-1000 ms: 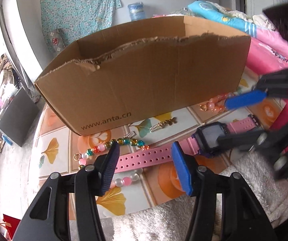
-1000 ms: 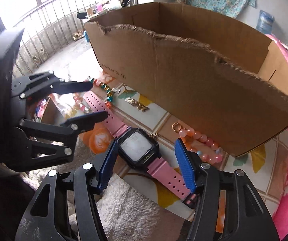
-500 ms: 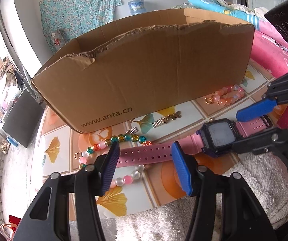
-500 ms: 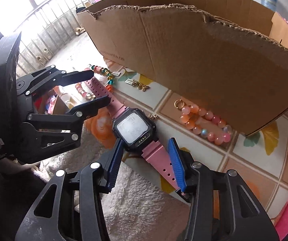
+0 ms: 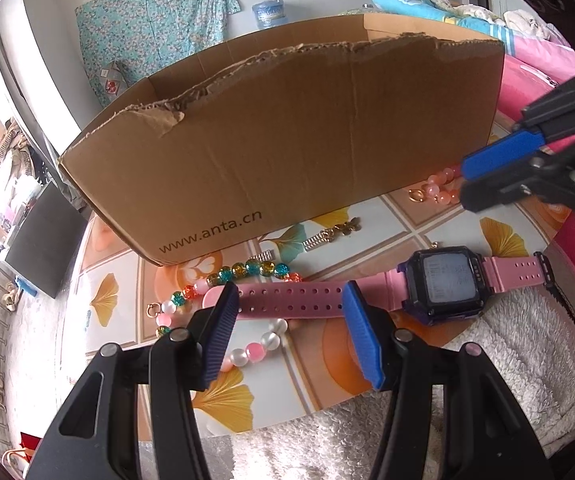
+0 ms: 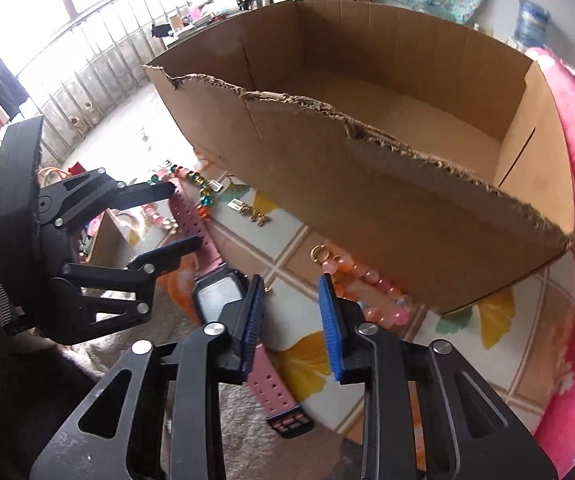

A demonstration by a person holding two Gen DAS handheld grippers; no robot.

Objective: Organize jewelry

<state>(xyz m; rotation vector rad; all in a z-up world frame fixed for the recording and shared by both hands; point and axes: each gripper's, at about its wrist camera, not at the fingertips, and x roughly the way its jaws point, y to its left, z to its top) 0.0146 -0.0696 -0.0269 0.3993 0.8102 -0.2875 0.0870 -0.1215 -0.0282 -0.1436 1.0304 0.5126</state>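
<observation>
Left gripper (image 5: pixel 287 320) is hovering with its fingers spread and released; the perforated strap of the pink-strapped digital watch with the dark square case (image 5: pixel 443 282) is running crosswise just past the two blue fingertips, framed between them but not pinched. That placement reads as a lined-up grasp on the strap, probably to lift the watch off the surface.

Right gripper (image 6: pixel 291 320) is closing its jaws, with nothing between the pads: the gap shows only bare tile. The watch case is lying just outside its left finger, the short buckle strap passing under that finger. The string of peach and pink round beads with a gold clasp (image 6: pixel 367 288) is lying just beyond its right finger, against the foot of the box wall. I cannot tell which piece it is going for.

The large open brown cardboard box with a torn front edge (image 6: pixel 407 216) is standing ahead of both grippers, interior empty as far as visible, likely the collecting place. A multicoloured glass-bead bracelet (image 5: pixel 243 272) is lying just past the left fingertips, beyond the strap. All pieces are resting on the ginkgo-leaf patterned tile surface (image 5: pixel 427 224).
</observation>
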